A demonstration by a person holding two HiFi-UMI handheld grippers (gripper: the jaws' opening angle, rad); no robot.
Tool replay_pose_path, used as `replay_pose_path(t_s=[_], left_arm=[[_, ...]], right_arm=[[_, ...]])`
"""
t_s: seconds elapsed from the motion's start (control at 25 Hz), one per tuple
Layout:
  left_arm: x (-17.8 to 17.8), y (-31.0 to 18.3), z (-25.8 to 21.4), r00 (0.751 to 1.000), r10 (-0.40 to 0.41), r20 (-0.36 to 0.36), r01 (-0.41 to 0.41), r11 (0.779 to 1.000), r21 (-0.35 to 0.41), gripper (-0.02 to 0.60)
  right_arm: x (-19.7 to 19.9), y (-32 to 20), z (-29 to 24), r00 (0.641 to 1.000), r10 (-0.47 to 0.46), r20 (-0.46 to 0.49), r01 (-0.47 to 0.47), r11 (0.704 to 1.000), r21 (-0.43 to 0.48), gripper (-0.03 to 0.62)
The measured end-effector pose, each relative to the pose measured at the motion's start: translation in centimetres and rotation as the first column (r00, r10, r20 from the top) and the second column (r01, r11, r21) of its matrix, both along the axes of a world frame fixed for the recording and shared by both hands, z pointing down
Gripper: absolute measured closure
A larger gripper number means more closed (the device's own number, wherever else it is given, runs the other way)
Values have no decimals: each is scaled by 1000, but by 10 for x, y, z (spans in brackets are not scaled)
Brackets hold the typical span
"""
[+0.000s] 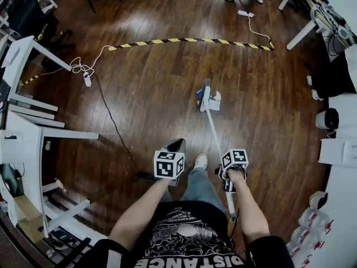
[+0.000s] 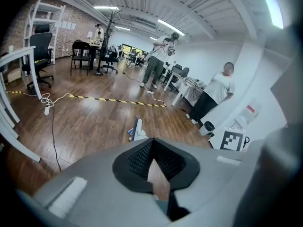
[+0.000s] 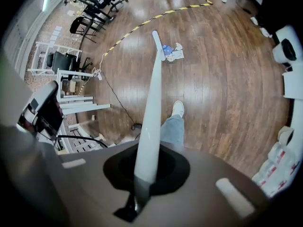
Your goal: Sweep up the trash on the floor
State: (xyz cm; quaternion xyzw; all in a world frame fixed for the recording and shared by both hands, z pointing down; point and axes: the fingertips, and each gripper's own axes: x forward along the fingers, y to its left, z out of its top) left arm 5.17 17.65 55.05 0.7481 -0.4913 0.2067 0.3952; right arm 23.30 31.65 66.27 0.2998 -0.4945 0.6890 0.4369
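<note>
The trash is a crumpled white scrap (image 1: 215, 101) and a blue piece (image 1: 199, 95) lying together on the wood floor ahead of me. A broom with a long white handle (image 1: 215, 133) reaches down to them, and its head (image 1: 205, 96) touches the pile. My right gripper (image 1: 227, 178) is shut on the upper handle (image 3: 150, 112), which runs away from the jaws toward the trash (image 3: 174, 54). My left gripper (image 1: 174, 148) hangs beside my left leg, its jaws meeting at the tips (image 2: 152, 141) with nothing seen between them. It looks toward the broom head (image 2: 138, 126) and the trash (image 2: 132, 133).
A yellow-black striped strip (image 1: 189, 40) crosses the floor beyond the trash. A cable and power strip (image 1: 87, 78) lie at the left near white table frames (image 1: 39, 134). White desks and rolls (image 1: 330, 119) line the right side. Two people (image 2: 215, 96) stand farther back.
</note>
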Motion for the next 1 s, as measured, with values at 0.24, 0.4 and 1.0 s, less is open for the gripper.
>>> replay_pose_path(t_s=[0.24,0.4,1.0], left_arm=[[-40,54,-9,998,67,-17,-66,997,37,577],[-61,91,-14,993,109,-31,-108,993,54,577],[-20,194,-40,960,272,-65,-265,960,91,577]], right_arm=[[-56,59,-15,988,154,15,-155,985,70,594],[-85,96,-30,978,208,15,-208,970,126,594],[-89,183,-101,973,228,-41,-198,913,357,594]])
